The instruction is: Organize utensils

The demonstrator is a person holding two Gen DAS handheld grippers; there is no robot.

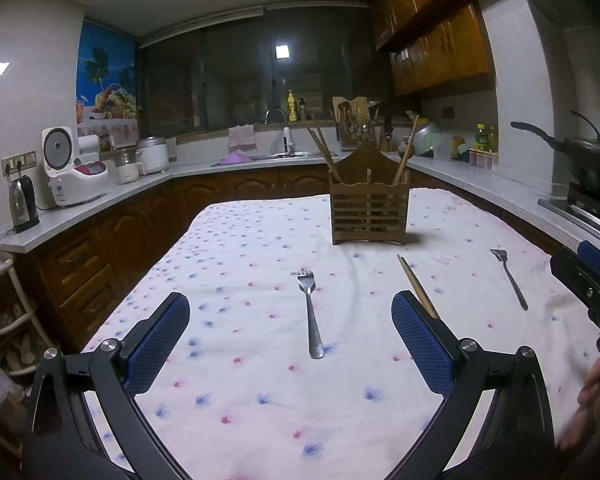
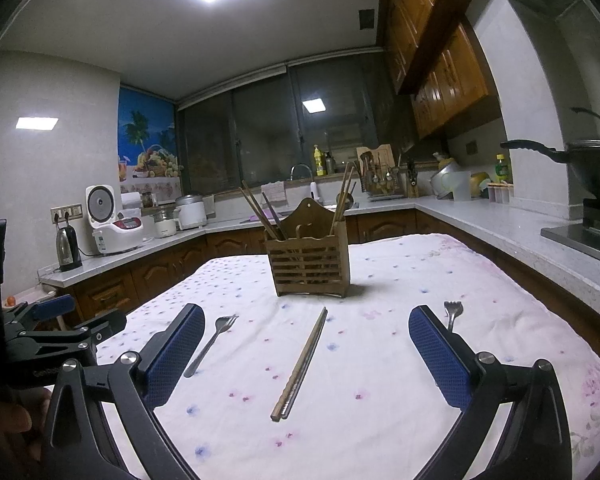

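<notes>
Now, above the flowered cloth (image 1: pixel 260 380), the rack (image 2: pixel 308 268) stands at the far end; you hold both grippers wide and empty. Your right gripper (image 2: pixel 306 360) straddles the chopsticks (image 2: pixel 300 364), your left gripper (image 1: pixel 290 344) the fork (image 1: pixel 310 312). Lower squarely and close mid-shaft, lest the pair split or roll

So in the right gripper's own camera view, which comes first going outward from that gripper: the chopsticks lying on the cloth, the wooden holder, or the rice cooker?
Going out from the right gripper:
1. The chopsticks, lying flat on the cloth between its open fingers, nearest.
2. The wooden holder, upright on the table beyond them, near the middle.
3. The rice cooker, far off on the counter to the left, farthest.
</notes>
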